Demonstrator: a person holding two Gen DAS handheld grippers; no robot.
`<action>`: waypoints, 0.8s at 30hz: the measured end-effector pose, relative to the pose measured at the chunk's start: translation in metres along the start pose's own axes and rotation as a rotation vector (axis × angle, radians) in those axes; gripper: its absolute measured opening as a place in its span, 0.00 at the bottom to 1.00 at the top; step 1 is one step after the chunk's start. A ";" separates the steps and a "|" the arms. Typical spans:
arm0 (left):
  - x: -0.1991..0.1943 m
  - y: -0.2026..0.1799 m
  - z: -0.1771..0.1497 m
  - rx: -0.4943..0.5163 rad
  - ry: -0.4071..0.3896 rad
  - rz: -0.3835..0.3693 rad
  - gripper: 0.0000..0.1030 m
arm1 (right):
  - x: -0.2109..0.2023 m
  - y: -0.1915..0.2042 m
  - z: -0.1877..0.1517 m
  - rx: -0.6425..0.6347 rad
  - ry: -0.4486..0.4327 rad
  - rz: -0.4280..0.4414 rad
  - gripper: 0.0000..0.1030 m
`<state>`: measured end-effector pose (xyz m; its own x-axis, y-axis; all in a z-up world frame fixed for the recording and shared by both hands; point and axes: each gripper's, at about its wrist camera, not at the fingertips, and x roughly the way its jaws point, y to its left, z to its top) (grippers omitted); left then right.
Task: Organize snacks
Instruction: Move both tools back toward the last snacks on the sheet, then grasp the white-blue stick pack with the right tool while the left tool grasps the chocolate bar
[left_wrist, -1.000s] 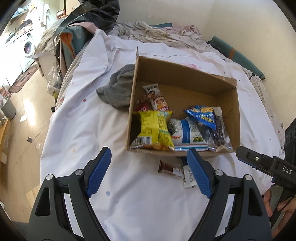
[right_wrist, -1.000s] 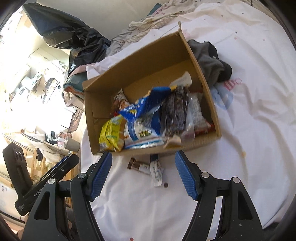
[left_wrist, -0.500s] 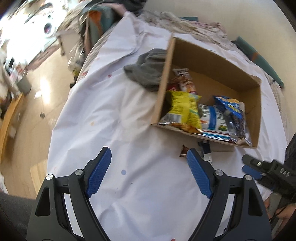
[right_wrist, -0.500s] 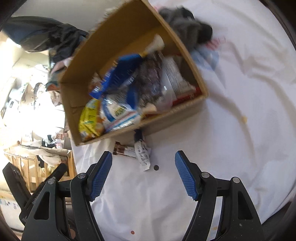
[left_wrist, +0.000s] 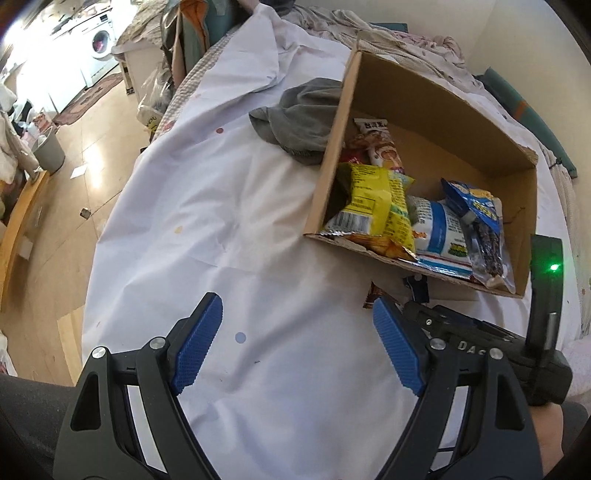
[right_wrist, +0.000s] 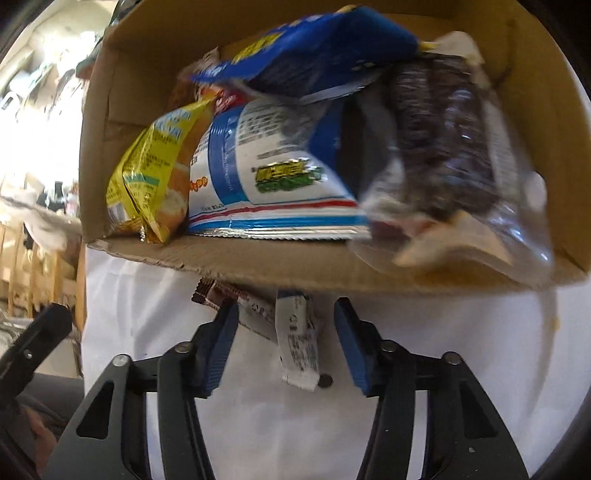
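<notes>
From the left wrist, I'm holding my left gripper (left_wrist: 295, 347) apart over the white sheet (left_wrist: 207, 206); the cardboard box (left_wrist: 436, 92) is already holding most snack bags. From the right wrist, my right gripper (right_wrist: 282, 347), apart, is straddling the white snack bar (right_wrist: 297, 343) and the brown bar (right_wrist: 218, 293), both outside.

Cardboard box (left_wrist: 417, 110): plain brown.
Chip bag (left_wrist: 373, 199): yellow, with a white barcode patch.
Middle packet (right_wrist: 273, 173): white with blue bands, a green logo and a red stripe.
Top packet (right_wrist: 314, 48): blue with yellow lettering.
Clear bag (right_wrist: 443, 147): dark brown contents.
Bedsheet (left_wrist: 221, 206): white, small coloured dots.
Cloth (left_wrist: 303, 114): grey.
Gripper pads (left_wrist: 195, 343): blue, on black frames.
</notes>
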<state>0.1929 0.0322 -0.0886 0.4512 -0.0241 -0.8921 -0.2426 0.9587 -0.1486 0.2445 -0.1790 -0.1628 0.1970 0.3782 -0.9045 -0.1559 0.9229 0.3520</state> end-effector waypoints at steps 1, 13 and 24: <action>0.002 0.001 0.001 -0.008 0.009 -0.002 0.79 | 0.002 0.001 0.001 -0.009 -0.002 -0.005 0.45; 0.009 0.008 0.004 -0.055 0.034 -0.007 0.79 | 0.018 0.027 -0.019 -0.143 0.077 0.078 0.17; 0.016 0.022 -0.008 -0.113 0.091 0.010 0.79 | -0.021 0.025 -0.058 -0.036 0.043 0.186 0.17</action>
<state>0.1876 0.0509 -0.1103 0.3694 -0.0454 -0.9282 -0.3442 0.9211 -0.1820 0.1808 -0.1679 -0.1490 0.1205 0.5381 -0.8342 -0.2205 0.8338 0.5061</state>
